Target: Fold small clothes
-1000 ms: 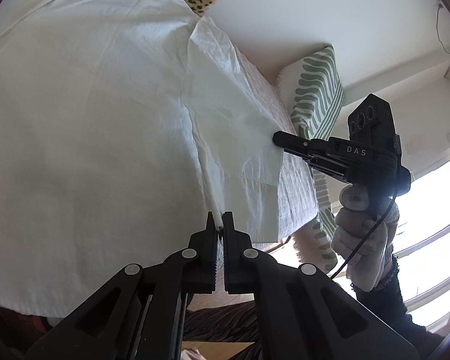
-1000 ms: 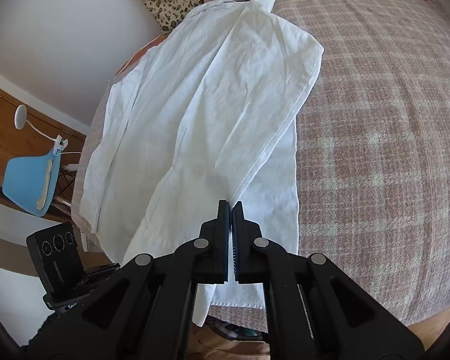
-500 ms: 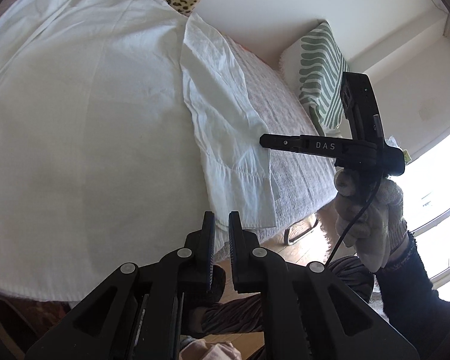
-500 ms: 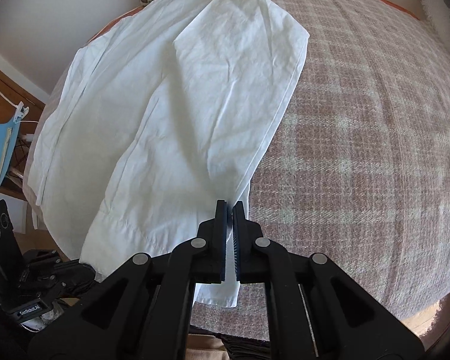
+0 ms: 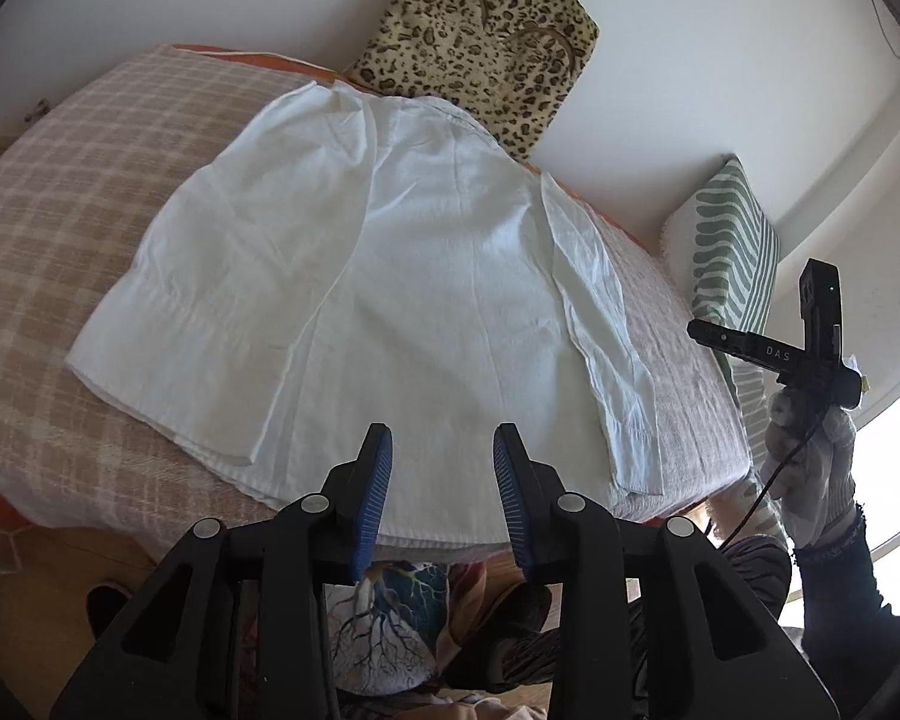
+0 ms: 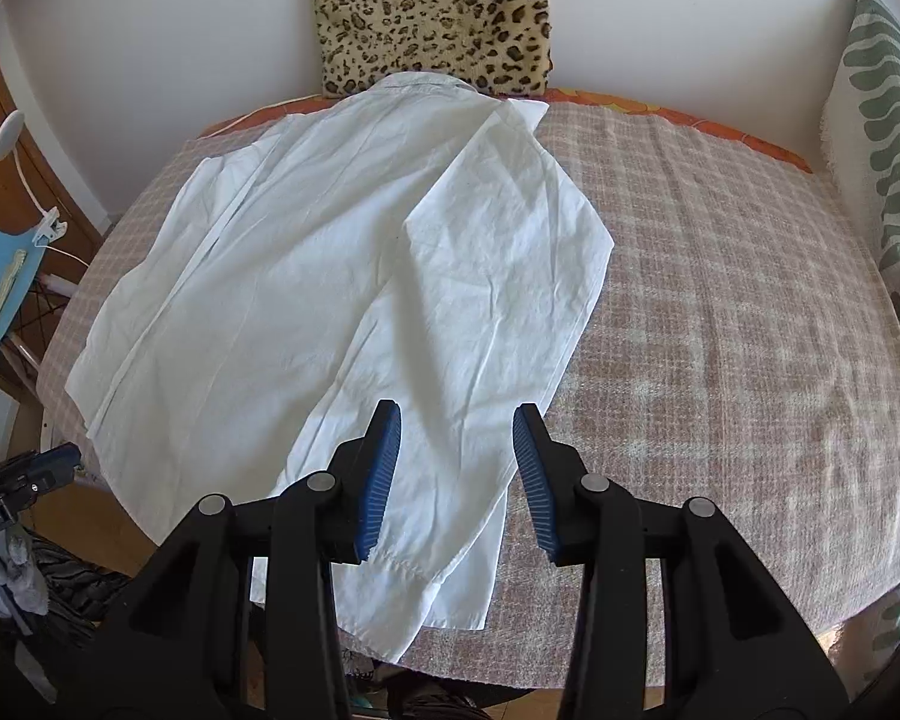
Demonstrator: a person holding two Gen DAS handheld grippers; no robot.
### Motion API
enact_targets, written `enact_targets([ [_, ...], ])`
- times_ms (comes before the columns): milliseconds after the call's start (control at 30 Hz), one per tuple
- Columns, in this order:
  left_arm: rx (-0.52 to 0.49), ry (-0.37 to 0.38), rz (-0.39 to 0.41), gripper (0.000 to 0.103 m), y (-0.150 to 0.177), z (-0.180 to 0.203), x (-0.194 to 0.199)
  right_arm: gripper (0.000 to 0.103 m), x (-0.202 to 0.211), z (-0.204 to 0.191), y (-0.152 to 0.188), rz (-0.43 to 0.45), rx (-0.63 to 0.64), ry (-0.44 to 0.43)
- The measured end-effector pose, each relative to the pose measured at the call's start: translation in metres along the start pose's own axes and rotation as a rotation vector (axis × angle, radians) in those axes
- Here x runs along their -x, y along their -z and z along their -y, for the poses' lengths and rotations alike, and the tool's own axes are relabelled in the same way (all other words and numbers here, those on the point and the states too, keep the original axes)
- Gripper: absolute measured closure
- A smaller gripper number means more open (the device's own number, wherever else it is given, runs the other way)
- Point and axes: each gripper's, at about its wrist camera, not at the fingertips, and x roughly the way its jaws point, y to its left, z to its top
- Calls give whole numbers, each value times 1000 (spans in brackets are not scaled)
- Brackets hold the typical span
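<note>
White cotton shirt (image 5: pixel 402 300) lies flat on the checked bed (image 6: pixel 750 330), one sleeve folded in; with both the left gripper (image 5: pixel 443 480) and right gripper (image 6: pixel 457 468) opening their fingers on nothing, next pinch the hem evenly.

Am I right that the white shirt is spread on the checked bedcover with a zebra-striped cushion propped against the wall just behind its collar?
Not quite: the cushion behind the collar is leopard-print, not zebra-striped, as the right wrist view shows plainly. The rest holds: the white shirt lies spread on the checked bedcover, and that cushion stands against the wall just behind its collar.
</note>
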Motion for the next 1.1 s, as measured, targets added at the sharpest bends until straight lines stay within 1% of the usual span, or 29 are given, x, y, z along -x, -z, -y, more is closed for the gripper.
enact_targets([
  [133,54,-82,78,67,-7,-34,21,62,-3,-18,-11,28,2,-43],
  [167,70,-99,98,60,-9,-42,27,62,-3,-22,-13,33,4,-52],
  [200,90,-114,122,55,-11,-52,32,62,-5,-26,-15,38,5,-61],
  [267,120,-139,153,54,-15,-67,38,62,-8,-35,-20,42,7,-89],
  [367,150,-163,158,54,-20,-89,36,61,-17,-48,-30,42,3,-137],
  [500,193,-176,125,54,-20,-112,23,61,-29,-73,-48,34,11,-203],
  [600,204,-165,110,54,-21,-122,15,61,-38,-97,-62,22,34,-233],
  [800,230,-99,75,54,-23,-135,0,61,-60,-150,-95,-11,84,-290],
  [900,253,-82,45,54,-23,-139,-9,61,-75,-175,-112,-28,107,-313],
  [1000,222,-80,58,55,-24,-136,-11,61,-92,-199,-129,-53,125,-327],
  [1067,221,-65,69,57,-24,-136,-13,61,-105,-213,-140,-69,126,-328],
  [1100,221,-59,73,61,-24,-137,-14,61,-112,-220,-146,-77,128,-328],
])
